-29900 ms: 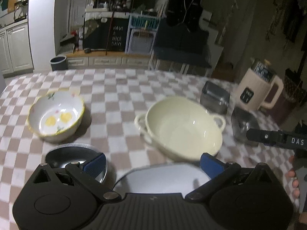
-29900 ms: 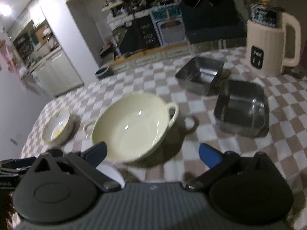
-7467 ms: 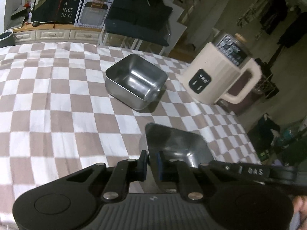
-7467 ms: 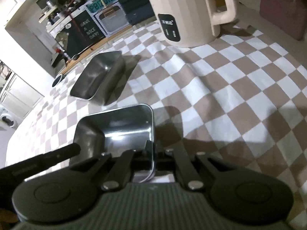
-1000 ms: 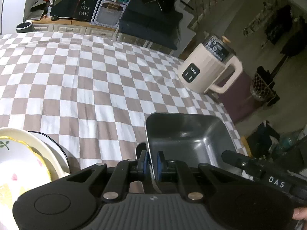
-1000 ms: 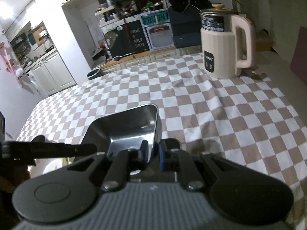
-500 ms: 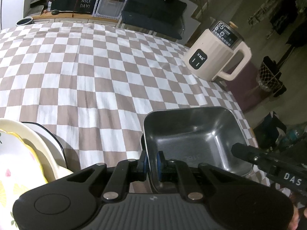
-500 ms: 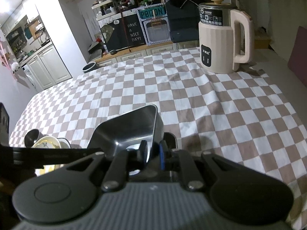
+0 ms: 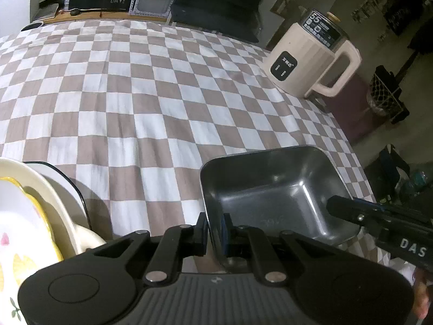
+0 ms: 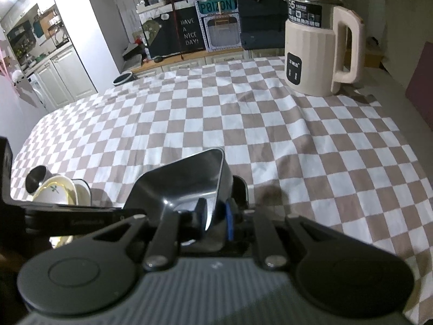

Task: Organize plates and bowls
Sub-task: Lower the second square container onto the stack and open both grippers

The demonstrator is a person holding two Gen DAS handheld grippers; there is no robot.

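Checkered cloth over the surface (image 9: 151, 103), dim kitchen behind, cream kettle (image 9: 311, 57) at the far corner. Square steel tray (image 9: 273, 192) well short of that kettle, gripped from two sides: left gripper (image 9: 214, 230) jaws pinching its near wall, right gripper (image 10: 216, 218) jaws around its opposite wall, looking clamped too. Stacked bowls (image 9: 32, 216) off left of the tray, floral one on top.

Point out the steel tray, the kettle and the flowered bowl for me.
steel tray (image 9: 273, 189): left wrist view, inner floor.
kettle (image 10: 308, 62): right wrist view, ribbed body.
flowered bowl (image 10: 55, 191): right wrist view, inside wall near the leaf print.
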